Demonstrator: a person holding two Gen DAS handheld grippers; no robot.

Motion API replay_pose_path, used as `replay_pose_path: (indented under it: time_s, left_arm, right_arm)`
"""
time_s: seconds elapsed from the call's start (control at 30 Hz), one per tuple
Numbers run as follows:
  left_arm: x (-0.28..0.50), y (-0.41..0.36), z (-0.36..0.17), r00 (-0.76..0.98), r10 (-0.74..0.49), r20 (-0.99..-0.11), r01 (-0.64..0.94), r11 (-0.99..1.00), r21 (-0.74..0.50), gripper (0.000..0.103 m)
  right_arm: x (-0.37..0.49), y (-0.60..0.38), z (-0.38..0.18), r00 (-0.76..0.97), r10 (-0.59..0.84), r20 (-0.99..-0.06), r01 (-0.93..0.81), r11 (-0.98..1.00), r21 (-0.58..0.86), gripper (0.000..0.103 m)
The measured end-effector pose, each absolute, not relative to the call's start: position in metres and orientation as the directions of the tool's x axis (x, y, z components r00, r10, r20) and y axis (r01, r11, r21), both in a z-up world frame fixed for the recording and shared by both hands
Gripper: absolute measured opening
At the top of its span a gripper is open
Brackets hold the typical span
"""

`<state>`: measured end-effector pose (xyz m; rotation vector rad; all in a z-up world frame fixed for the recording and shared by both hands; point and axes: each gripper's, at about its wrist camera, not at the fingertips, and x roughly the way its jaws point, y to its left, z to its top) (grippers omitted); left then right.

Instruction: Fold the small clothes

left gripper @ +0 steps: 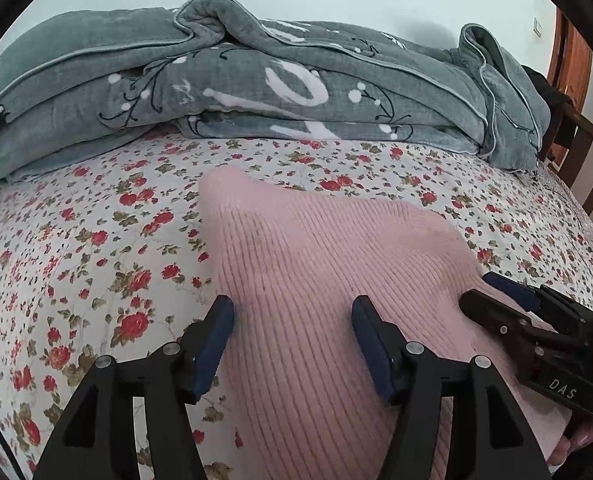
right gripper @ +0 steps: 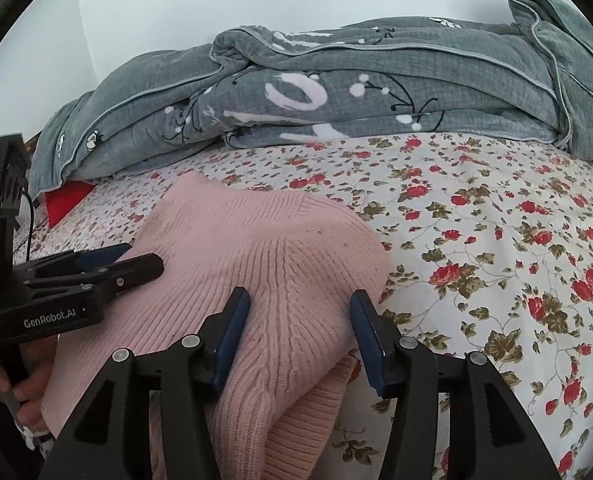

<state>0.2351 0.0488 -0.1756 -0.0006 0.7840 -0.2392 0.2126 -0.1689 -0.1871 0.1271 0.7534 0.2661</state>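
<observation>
A pink ribbed knit garment (left gripper: 308, 264) lies folded over itself on the flowered bed sheet (left gripper: 96, 240). My left gripper (left gripper: 292, 308) stands open over its left part, with the left finger past the cloth's edge and the pads not pressing anything. In the right wrist view the same pink garment (right gripper: 264, 256) humps up between the fingers of my right gripper (right gripper: 299, 298), which is open; a folded layer shows below it. Each gripper is also seen from the other side: the right gripper (left gripper: 476, 289) rests over the garment's right edge, the left gripper (right gripper: 142, 255) over its left.
A bunched grey quilt (left gripper: 256, 80) with white print fills the back of the bed against a pale wall. A dark wooden frame (left gripper: 592, 148) stands at the far right. A red item (right gripper: 64, 200) peeks from under the quilt at the left. A hand (right gripper: 24, 392) holds the left gripper's handle.
</observation>
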Motion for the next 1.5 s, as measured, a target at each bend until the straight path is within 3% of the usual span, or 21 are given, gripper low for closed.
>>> replay_pose_path:
  time_s: [0.1,0.3,0.47,0.63,0.7,0.93,1.07,1.33,1.5]
  left_arm:
    - [0.235,0.049,-0.175,0.685,-0.213,-0.697,0.216,0.973,-0.085,0.061]
    - [0.254,0.050,-0.172,0.670,-0.201,-0.715,0.229,0.972,-0.058,0.064]
    - [0.278,0.050,-0.178,0.650,-0.194,-0.735,0.239,0.970,-0.045,0.064]
    - [0.294,0.053,-0.187,0.646,-0.189,-0.740,0.244,0.969,-0.035,0.065]
    - [0.299,0.054,-0.191,0.644,-0.194,-0.741,0.243,0.969,-0.042,0.070]
    - [0.308,0.065,-0.201,0.620,-0.260,-0.740,0.229,0.962,-0.146,0.076]
    - [0.298,0.057,-0.193,0.652,-0.207,-0.730,0.227,0.971,-0.073,0.074]
    - [0.241,0.050,-0.171,0.658,-0.250,-0.710,0.281,0.957,-0.077,0.069]
    - [0.197,0.038,-0.168,0.687,-0.239,-0.687,0.271,0.960,-0.064,0.070]
  right_arm:
    - [0.214,-0.171,-0.188,0.694,0.277,-0.665,-0.180,0.961,0.212,0.059]
    - [0.229,-0.184,-0.182,0.643,0.324,-0.694,-0.157,0.943,0.294,0.060]
    - [0.247,-0.180,-0.177,0.667,0.202,-0.717,-0.133,0.979,0.152,0.051]
    - [0.261,-0.191,-0.194,0.649,0.253,-0.718,-0.140,0.967,0.215,0.050]
    - [0.263,-0.193,-0.197,0.641,0.273,-0.717,-0.140,0.961,0.240,0.050]
    - [0.262,-0.193,-0.200,0.649,0.269,-0.712,-0.134,0.961,0.241,0.050]
    - [0.261,-0.198,-0.198,0.645,0.285,-0.709,-0.132,0.955,0.264,0.051]
    - [0.216,-0.197,-0.159,0.718,0.281,-0.636,-0.139,0.954,0.264,0.050]
    - [0.174,-0.172,-0.153,0.742,0.251,-0.621,-0.214,0.968,0.134,0.048]
